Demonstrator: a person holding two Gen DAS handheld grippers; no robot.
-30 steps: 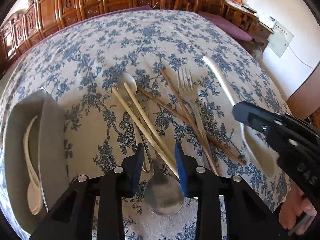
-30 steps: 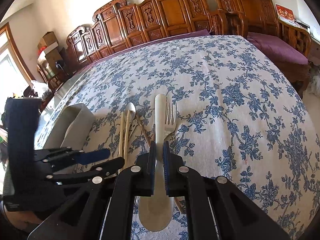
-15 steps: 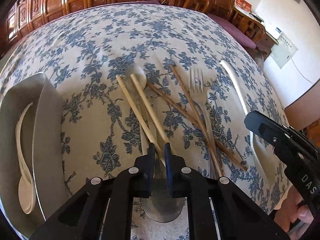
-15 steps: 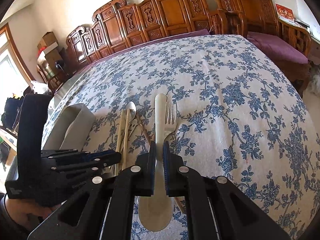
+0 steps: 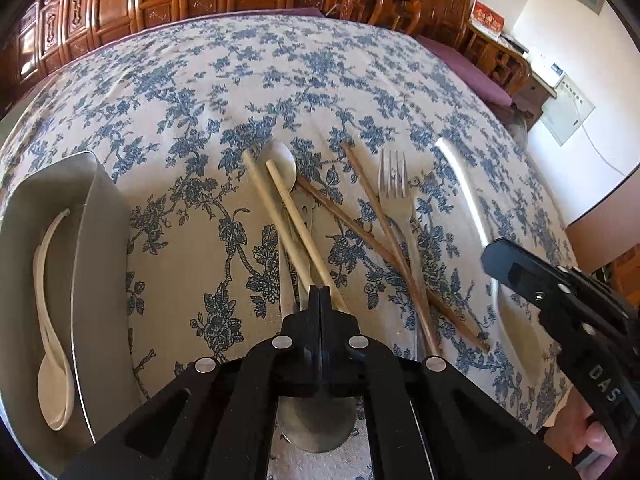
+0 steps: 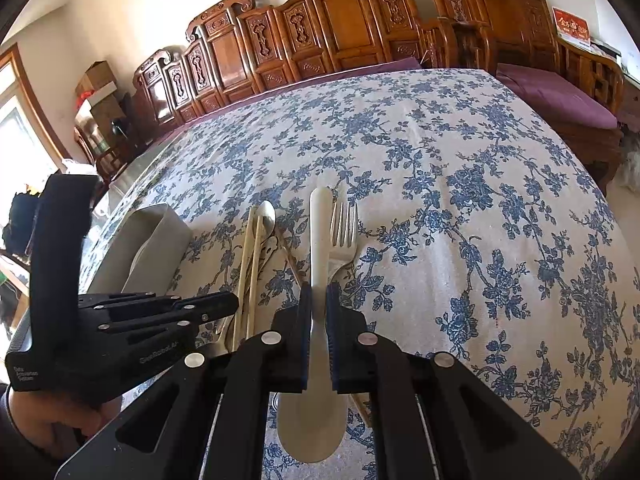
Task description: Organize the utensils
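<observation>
Left claw (image 5: 320, 300) is clamped on the metal spoon (image 5: 316, 424) w/ 2 pale chopsticks (image 5: 296, 220) lying over its handle, so lifting may drag them. Right claw (image 6: 318, 300) pinches the white spoon (image 6: 314, 420), probably touching the fork (image 6: 343, 236).

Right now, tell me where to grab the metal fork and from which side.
Grip the fork at its bare neck below the tines, from above, straddling its width. It lies flat; a brown chopstick crosses its handle lower down, near the white spoon the right tool holds.
</observation>
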